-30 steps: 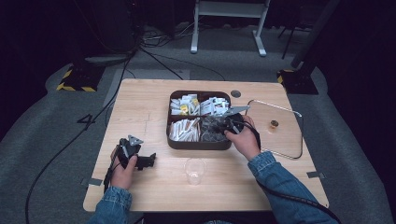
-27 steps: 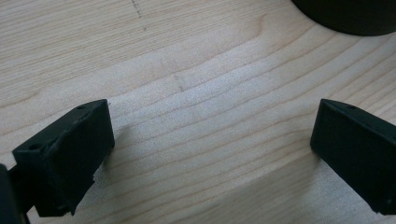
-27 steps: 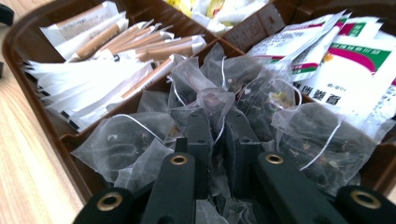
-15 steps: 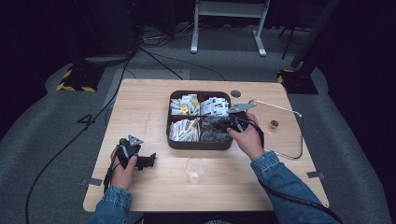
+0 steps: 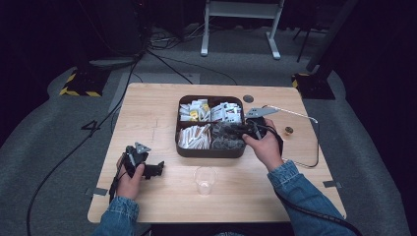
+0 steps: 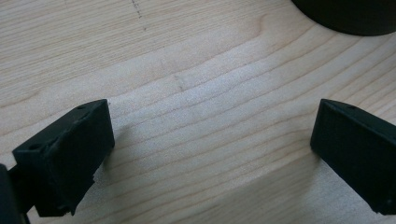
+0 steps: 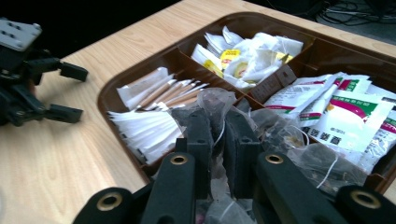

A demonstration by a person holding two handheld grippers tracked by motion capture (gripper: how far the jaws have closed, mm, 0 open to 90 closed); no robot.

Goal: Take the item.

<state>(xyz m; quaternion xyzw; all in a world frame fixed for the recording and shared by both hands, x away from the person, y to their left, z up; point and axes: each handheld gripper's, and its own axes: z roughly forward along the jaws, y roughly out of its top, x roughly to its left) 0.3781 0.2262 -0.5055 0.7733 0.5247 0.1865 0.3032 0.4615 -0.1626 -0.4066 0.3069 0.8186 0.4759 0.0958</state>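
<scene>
Right gripper rose a little since earlier frame, jaws clamped on tea bag above near-right compartment of tray. Bag seemed light, soft, crumply — best pinched at top fold. Left gripper rested on table, jaws apart, empty.

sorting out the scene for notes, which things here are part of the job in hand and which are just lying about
In the job:
- right claw, shut on a tea bag
- compartment tray that the tea bag comes from
- clear cup in front of the tray, probably where it goes

Lying about:
- left claw, open, resting on the table
- wire-rimmed lid
- sugar sticks, white sachets
</scene>
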